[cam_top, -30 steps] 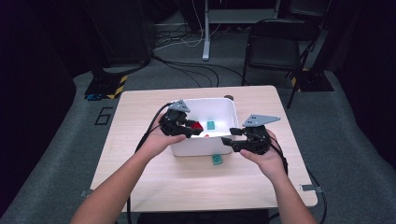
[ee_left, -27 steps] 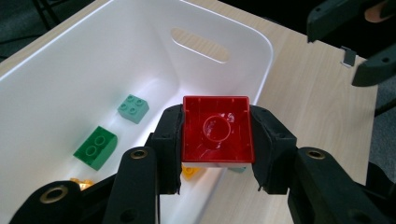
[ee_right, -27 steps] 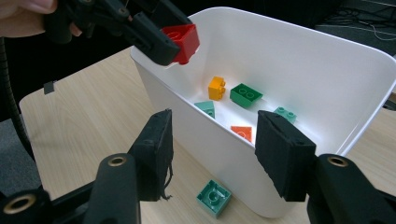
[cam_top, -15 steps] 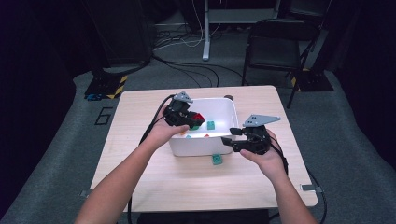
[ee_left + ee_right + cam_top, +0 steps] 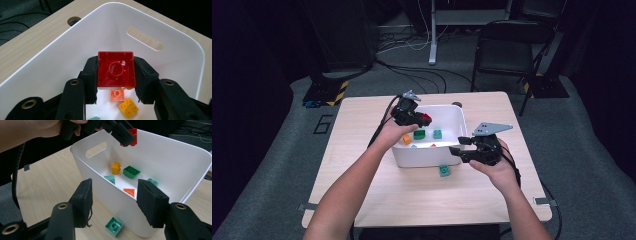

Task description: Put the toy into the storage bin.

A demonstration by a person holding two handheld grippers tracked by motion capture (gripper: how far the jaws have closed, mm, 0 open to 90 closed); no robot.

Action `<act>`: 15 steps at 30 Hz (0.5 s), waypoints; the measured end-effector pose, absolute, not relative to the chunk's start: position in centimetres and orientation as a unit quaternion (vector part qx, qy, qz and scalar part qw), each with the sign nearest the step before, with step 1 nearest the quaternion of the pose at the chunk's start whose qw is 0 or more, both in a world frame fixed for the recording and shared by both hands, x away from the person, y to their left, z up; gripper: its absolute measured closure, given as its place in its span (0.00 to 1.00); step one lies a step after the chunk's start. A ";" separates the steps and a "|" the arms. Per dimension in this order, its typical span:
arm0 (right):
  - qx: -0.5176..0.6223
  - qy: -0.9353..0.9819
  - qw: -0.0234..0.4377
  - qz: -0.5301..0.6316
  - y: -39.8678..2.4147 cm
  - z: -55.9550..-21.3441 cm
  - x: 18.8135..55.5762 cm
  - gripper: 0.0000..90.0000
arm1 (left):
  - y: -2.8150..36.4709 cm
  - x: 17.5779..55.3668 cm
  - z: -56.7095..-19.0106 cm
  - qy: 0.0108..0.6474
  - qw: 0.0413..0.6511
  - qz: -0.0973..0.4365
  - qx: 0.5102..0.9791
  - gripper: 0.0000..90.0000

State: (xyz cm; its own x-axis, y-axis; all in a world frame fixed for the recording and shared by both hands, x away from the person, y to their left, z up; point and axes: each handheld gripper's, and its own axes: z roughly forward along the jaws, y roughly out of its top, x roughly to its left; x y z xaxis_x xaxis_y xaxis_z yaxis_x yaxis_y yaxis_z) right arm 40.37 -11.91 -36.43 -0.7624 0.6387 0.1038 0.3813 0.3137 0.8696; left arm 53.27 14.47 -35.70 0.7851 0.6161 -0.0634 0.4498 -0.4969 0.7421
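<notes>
A red brick, seen from its hollow underside, is clamped between the jaws of my left gripper, which is shut on it. It hangs over the white bin. In the high view the left gripper holds the red brick above the bin's left part. My right gripper stands open at the bin's front right corner. In the right gripper view its jaws frame the bin's near wall without pressing on it, and the red brick hangs above.
Inside the bin lie a yellow brick, a green brick, an orange brick and two teal pieces. A teal brick lies on the wooden table just before the bin. A chair stands beyond the table.
My left gripper has carried the red brick away from the bin's left front rim to a spot farther in over the bin. The right gripper has stayed put.
</notes>
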 end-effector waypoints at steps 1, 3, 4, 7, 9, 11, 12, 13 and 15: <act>0.319 0.800 0.131 0.492 -11.9 -36.4 40.4 0.51 | 14.4 53.5 -35.9 0.312 0.393 0.102 0.859 0.65; 0.320 0.798 0.131 0.493 -12.0 -36.4 40.4 0.51 | 14.1 53.7 -36.1 0.313 0.393 0.104 0.859 0.65; 0.320 0.798 0.131 0.493 -12.0 -36.4 40.4 0.51 | 14.1 53.7 -36.1 0.313 0.393 0.104 0.859 0.65; 0.321 0.797 0.132 0.494 -12.1 -36.4 40.4 0.51 | 13.8 54.2 -36.4 0.317 0.389 0.101 0.859 0.65; 0.320 0.798 0.132 0.493 -12.1 -36.4 40.4 0.51 | 13.5 54.6 -36.8 0.324 0.382 0.099 0.860 0.65; 0.318 0.800 0.132 0.492 -12.0 -36.3 40.3 0.51 | 13.4 54.8 -37.3 0.331 0.372 0.096 0.862 0.65; 0.319 0.799 0.132 0.493 -12.1 -36.3 40.3 0.51 | 13.4 54.8 -37.3 0.331 0.372 0.096 0.862 0.65; 0.320 0.797 0.132 0.494 -12.2 -36.3 40.4 0.51 | 13.3 54.9 -37.4 0.331 0.362 0.097 0.866 0.64; 0.322 0.795 0.133 0.496 -12.3 -36.3 40.4 0.51 | 13.3 54.9 -37.5 0.332 0.359 0.098 0.867 0.64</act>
State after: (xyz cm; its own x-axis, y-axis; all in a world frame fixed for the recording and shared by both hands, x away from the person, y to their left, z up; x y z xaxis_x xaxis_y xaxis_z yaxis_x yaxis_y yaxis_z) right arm 40.41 -12.34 -36.27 -0.7570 0.6445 0.1077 0.3797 0.2998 0.8752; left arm 54.94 13.34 -37.50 0.7597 0.6466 -0.0687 0.5058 -0.5212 0.6874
